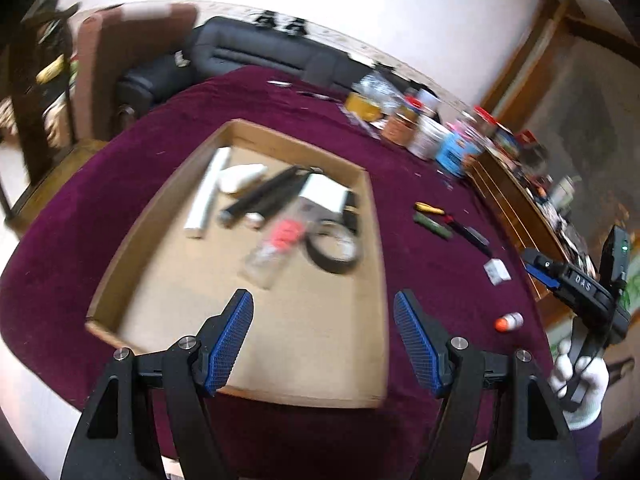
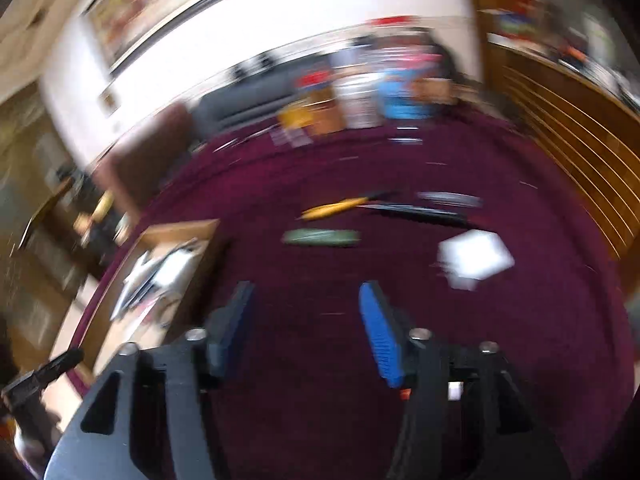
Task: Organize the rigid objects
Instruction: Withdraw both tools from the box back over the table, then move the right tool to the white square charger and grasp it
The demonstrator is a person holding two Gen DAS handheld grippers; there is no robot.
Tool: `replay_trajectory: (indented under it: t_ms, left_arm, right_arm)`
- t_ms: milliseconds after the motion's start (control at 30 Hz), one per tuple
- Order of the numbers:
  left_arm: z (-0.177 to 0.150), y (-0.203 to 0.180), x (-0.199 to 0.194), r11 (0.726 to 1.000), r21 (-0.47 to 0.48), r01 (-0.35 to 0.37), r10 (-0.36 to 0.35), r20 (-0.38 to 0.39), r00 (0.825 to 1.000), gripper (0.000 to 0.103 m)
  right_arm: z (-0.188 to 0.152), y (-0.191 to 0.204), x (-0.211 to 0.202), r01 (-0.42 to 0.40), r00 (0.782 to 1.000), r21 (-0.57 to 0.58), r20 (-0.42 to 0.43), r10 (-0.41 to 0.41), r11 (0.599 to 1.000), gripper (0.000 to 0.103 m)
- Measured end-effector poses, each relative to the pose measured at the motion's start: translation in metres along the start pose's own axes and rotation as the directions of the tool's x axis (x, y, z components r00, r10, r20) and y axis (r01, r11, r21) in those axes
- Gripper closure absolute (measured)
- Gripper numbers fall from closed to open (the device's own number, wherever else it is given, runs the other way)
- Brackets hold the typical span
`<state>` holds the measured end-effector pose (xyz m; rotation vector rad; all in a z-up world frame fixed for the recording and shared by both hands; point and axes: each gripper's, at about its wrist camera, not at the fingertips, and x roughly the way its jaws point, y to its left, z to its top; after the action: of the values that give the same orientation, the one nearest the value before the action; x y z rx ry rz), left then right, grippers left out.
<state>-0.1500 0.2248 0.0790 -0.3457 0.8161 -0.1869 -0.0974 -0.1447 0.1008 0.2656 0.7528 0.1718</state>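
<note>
A shallow cardboard box (image 1: 168, 200) lies on the maroon cloth and holds a white tube (image 1: 208, 196), black sticks (image 1: 268, 194), a clear bottle (image 1: 272, 252), a tape roll (image 1: 332, 252) and a white box (image 1: 324, 194). My left gripper (image 1: 323, 344) is open and empty above the box's near end. On the cloth to the right lie a yellow tool (image 1: 429, 209), a green bar (image 1: 432, 225), a black pen (image 1: 472, 236), a small white box (image 1: 497, 271) and an orange-capped bottle (image 1: 509, 322). My right gripper (image 2: 306, 332) is open and empty above bare cloth; that view is blurred and shows the yellow tool (image 2: 336, 208), green bar (image 2: 320, 237) and white box (image 2: 474, 258).
Jars, cans and a blue box (image 1: 454, 152) crowd the table's far right edge. A wooden cabinet (image 1: 516, 208) stands to the right. A dark sofa (image 1: 256, 52) and a brown chair (image 1: 120, 64) stand behind the table. The right gripper's body (image 1: 580, 288) shows at the left view's right edge.
</note>
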Motion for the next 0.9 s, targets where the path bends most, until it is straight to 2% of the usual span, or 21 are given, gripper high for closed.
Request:
replay_trajectory:
  t_ms: [67,200,267,433,533,633,767,833,900]
  left_arm:
    - [-0.002,-0.019,0.003,0.999,0.031,0.022,-0.022,-0.013,1.0,0.036]
    - [-0.009,-0.053,0.012,0.994,0.069,0.079,-0.075,-0.055,0.996,0.036]
    - [-0.015,-0.07,0.018,0.991,0.088,0.101,-0.093,-0.087,0.992,0.036]
    - [-0.026,-0.101,0.027,0.983,0.138,0.117,-0.098,-0.14,0.985,0.036]
    - [-0.03,-0.112,0.03,0.982,0.15,0.118,-0.095,-0.154,0.983,0.036]
    - [-0.034,-0.117,0.035,0.982,0.141,0.127,-0.101,-0.182,0.978,0.036]
    - [-0.038,-0.122,0.037,0.982,0.146,0.117,-0.087,-0.196,0.977,0.036]
    - [-0.039,-0.121,0.035,0.983,0.148,0.111,-0.081,-0.194,0.978,0.036]
    - [-0.039,-0.119,0.034,0.983,0.152,0.102,-0.071,-0.195,0.978,0.036]
  right_arm:
    - [-0.001,-0.04,-0.009,0.076,0.997,0.078,-0.001,-0.076,0.994,0.045]
    - [-0.011,-0.088,-0.016,0.112,0.994,0.183,-0.032,-0.108,0.977,0.045]
    - [-0.018,-0.099,-0.017,0.131,0.991,0.188,-0.049,-0.124,0.973,0.045]
    - [-0.028,-0.114,-0.007,0.103,0.993,0.227,-0.084,-0.086,0.968,0.045]
    - [-0.041,-0.11,0.01,0.034,0.991,0.272,-0.135,0.003,0.962,0.045]
    - [-0.054,-0.078,0.032,-0.054,0.976,0.235,-0.191,0.101,0.97,0.043]
    - [-0.053,-0.024,0.048,-0.251,0.932,0.154,-0.228,0.281,0.956,0.043]
    - [-0.045,-0.018,0.041,-0.276,0.935,0.121,-0.198,0.296,0.953,0.043]
    - [-0.033,-0.027,0.028,-0.226,0.96,0.089,-0.148,0.238,0.97,0.043]
